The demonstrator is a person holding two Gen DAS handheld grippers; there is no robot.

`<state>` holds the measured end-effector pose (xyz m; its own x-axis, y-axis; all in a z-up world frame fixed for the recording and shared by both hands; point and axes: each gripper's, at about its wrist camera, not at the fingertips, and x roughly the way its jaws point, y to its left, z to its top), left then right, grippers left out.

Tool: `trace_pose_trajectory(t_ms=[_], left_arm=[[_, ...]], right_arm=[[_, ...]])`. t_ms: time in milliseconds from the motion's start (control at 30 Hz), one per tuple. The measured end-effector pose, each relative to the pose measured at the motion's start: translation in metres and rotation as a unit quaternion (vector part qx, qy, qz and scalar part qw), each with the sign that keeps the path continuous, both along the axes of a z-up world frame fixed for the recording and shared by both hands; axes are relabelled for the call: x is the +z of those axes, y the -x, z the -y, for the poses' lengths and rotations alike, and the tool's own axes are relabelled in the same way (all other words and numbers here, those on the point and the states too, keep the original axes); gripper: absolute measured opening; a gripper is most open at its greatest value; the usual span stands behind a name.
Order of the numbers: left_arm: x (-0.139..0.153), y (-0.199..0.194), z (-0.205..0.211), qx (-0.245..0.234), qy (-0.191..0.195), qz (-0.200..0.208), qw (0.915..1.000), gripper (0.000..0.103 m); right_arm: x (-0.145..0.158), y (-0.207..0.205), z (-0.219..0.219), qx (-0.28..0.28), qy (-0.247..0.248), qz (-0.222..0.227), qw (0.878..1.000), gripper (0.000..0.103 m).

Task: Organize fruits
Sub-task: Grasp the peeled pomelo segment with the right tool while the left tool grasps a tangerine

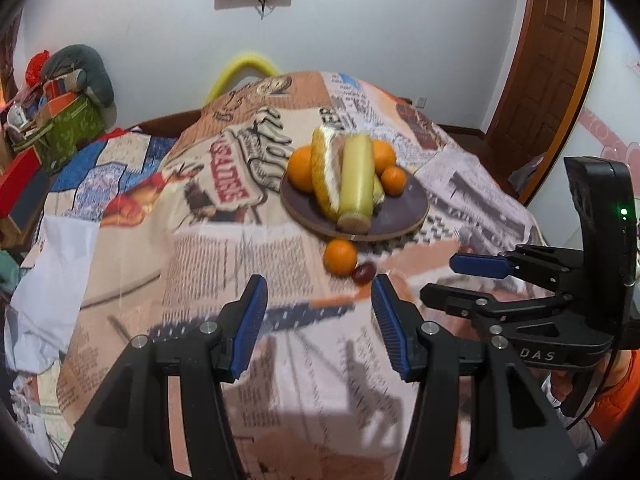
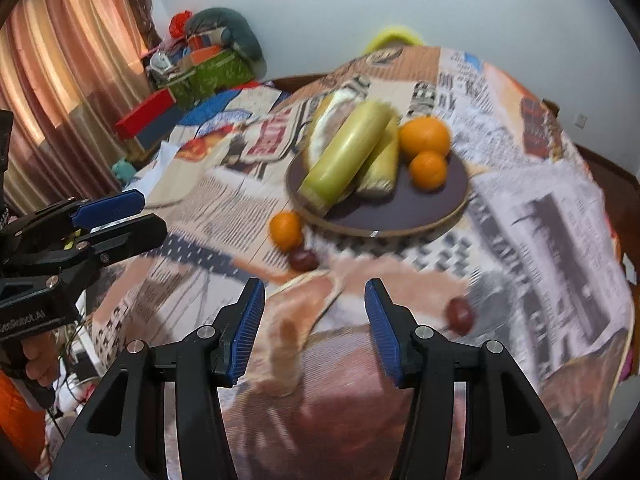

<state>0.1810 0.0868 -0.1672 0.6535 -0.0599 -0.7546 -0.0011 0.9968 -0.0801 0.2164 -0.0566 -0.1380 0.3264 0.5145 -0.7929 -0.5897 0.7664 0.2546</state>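
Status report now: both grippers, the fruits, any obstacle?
Left gripper and right gripper open, empty. Orange, two dates off plate. Path clear.

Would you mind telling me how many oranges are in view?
4: three on the plate, at left, back right and front right; one on the cloth in front. Others may hide behind the pile.

The dark round plate [image 2: 400, 216] holds 2 corn cobs [image 2: 344, 156] and oranges [image 2: 425, 136]. 1 small orange [image 2: 286, 231] and 2 dark red dates [image 2: 303, 260] lie on the cloth just beside it — off the plate.
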Motion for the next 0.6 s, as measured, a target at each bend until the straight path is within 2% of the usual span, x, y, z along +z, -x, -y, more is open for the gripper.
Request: trace_pose_trajectory(t_ms=[233, 267, 300, 367, 600], left_arm=[[-0.021, 0.016, -0.014, 0.013, 0.018, -0.022, 0.9995, 0.054], [-0.024, 0.018, -0.017, 0.016, 0.022, -0.026, 0.9993, 0.054], [-0.027, 0.019, -0.019, 0.018, 0.025, -0.029, 0.9991, 0.054], [-0.032, 0.019, -0.021, 0.020, 0.030, -0.036, 0.9987, 0.054], [-0.043, 0.015, -0.020, 0.021, 0.039, -0.049, 0.9978, 0.054]], right_arm=[[-0.030, 0.008, -0.027, 0.012, 0.020, -0.037, 0.999, 0.050], [-0.034, 0.009, -0.030, 0.012, 0.024, -0.040, 0.999, 0.054], [-0.035, 0.010, -0.031, 0.010, 0.028, -0.035, 0.999, 0.058], [-0.039, 0.010, -0.034, 0.007, 0.035, -0.030, 0.999, 0.059], [-0.044, 0.012, -0.033, 0.006, 0.041, -0.024, 0.999, 0.056]])
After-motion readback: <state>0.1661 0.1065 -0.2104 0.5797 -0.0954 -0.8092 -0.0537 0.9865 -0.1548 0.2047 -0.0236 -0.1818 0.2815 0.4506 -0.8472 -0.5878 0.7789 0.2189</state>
